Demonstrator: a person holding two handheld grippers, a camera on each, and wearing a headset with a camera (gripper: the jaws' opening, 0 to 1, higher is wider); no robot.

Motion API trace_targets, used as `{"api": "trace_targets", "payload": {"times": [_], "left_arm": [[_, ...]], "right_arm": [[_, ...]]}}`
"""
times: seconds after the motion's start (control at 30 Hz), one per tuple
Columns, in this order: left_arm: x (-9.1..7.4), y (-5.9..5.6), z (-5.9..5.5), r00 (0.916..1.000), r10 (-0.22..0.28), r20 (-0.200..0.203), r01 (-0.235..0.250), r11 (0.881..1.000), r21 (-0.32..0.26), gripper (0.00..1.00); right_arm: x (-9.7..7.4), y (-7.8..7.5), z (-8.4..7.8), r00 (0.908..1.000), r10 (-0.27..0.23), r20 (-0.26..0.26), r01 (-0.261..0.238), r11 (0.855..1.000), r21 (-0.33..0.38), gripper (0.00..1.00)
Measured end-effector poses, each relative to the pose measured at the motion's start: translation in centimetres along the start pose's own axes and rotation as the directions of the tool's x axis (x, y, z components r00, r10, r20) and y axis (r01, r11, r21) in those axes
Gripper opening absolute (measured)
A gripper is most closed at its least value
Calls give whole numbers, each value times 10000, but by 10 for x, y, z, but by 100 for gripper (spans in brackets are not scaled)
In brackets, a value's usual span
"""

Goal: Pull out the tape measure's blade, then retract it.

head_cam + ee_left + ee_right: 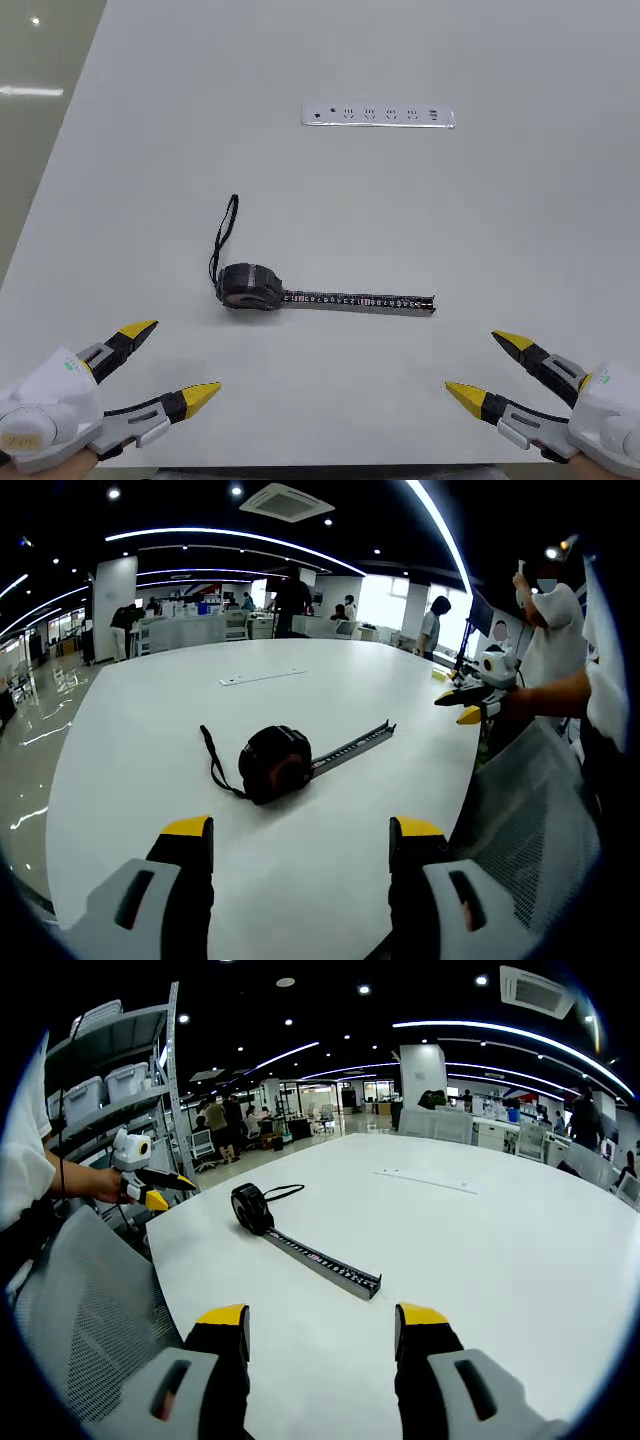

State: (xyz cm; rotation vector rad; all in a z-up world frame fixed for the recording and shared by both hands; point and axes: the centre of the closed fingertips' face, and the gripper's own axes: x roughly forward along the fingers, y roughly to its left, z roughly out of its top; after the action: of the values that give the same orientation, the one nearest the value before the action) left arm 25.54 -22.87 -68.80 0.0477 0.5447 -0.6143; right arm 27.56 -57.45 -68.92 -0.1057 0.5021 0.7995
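A black tape measure (pixel 250 287) lies on a white workbench (pixel 520 200), its blade (pixel 360 300) drawn out flat across the surface to the right of the case, with the end hook resting on the tabletop. A black wrist strap (pixel 224 235) loops away from the case toward the far side, where a white power strip (pixel 378 114) sits well apart. Near the table's front edge, the left gripper (pixel 182 357) and the right gripper (pixel 473 361) hover on either side of the tape measure, both with jaws spread wide, holding nothing and touching nothing.
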Motion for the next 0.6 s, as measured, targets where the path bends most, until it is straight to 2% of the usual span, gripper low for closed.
{"api": "trace_targets", "payload": {"times": [0.6], "left_arm": [[-15,-5,-10,9998,188,67,-186,9994,-289,72]], "right_arm": [[-16,4,-4,9997,-243,36,243,9997,86,63]]}}
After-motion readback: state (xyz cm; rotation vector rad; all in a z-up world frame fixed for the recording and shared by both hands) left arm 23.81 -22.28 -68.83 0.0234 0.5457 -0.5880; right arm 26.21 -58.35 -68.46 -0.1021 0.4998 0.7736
